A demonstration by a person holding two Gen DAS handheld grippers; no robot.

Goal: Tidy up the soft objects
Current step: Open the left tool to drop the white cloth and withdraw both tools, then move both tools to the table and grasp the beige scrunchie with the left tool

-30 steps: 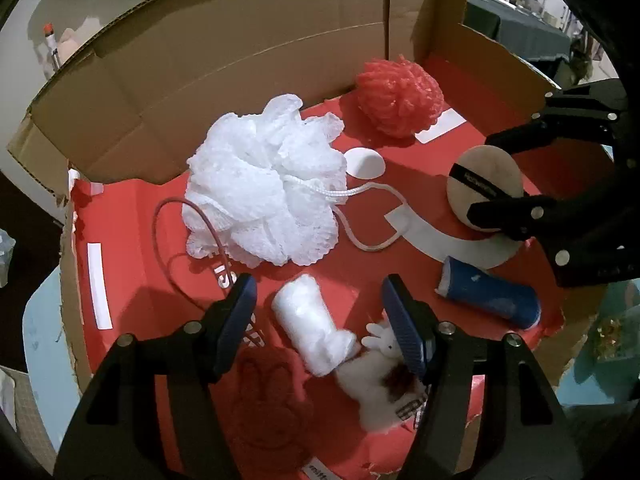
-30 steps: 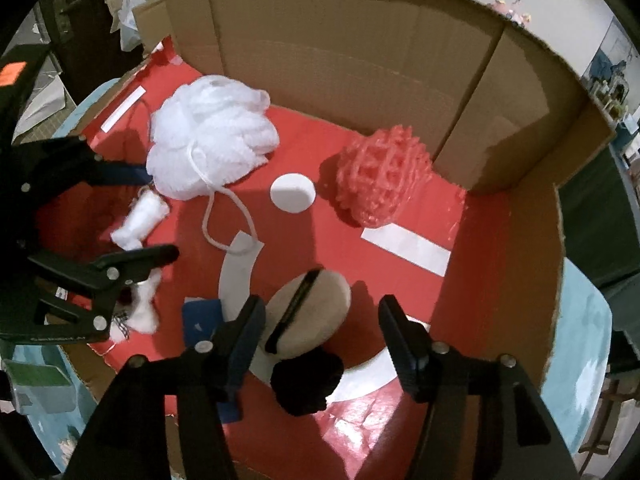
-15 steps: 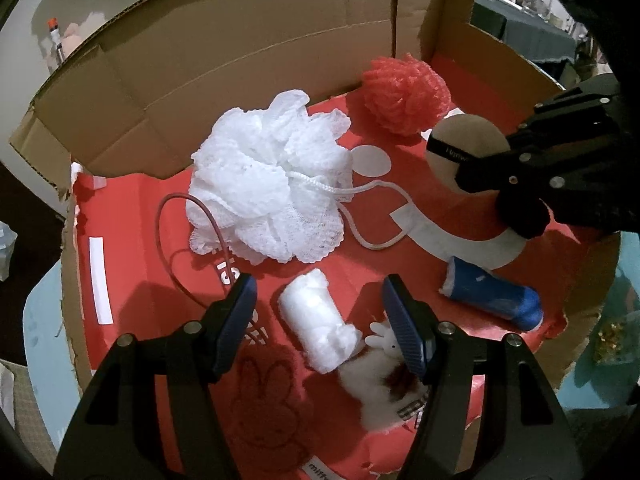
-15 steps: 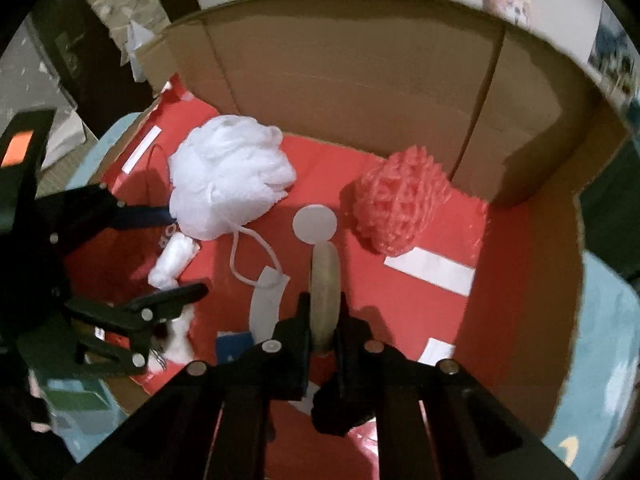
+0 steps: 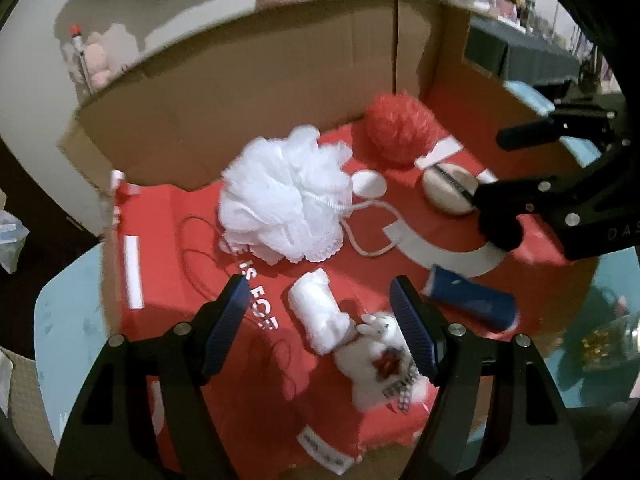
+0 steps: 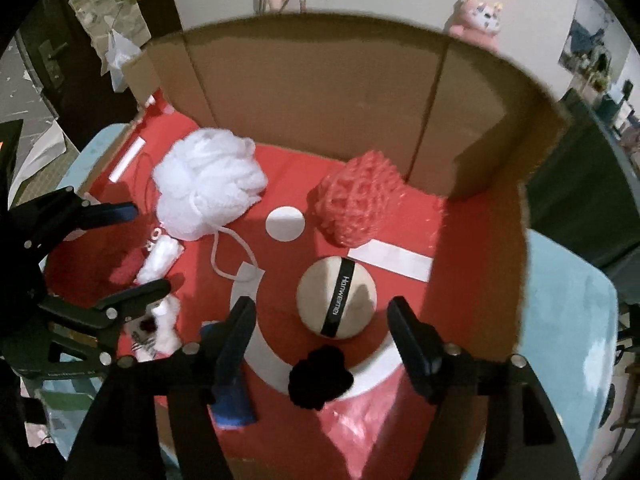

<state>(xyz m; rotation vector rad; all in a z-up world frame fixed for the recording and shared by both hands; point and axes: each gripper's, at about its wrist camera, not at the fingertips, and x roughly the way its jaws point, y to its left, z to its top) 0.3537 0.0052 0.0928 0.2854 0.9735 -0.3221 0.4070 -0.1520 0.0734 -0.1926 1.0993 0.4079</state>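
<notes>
Both pairs of jaws stand spread and hold nothing: the left gripper (image 5: 320,312) hovers over the near left of the red box floor (image 6: 296,168), the right gripper (image 6: 320,332) over the near right.

Contents of the cardboard box (image 6: 320,92), left to right, one of each:
- white mesh bath pouf (image 6: 206,188), ruffled, its white cord looped across the floor toward the middle;
- rolled white cloth (image 5: 320,312), lying between the left fingers, touching a small white plush bunny (image 5: 380,356) nearer the camera;
- blue cylinder (image 5: 470,300), on its side, near the front edge;
- black pom-pom (image 6: 320,376), dense and dark, just in front of the puff;
- round beige powder puff (image 6: 338,296), flat on the floor, a black lettered band across its face, centred between the right fingers but apart from them;
- coral net sponge (image 6: 360,200), open-weave, by the back wall, just beyond the puff.

White printed shapes mark the floor. The box rests on a pale blue table (image 6: 568,300).
</notes>
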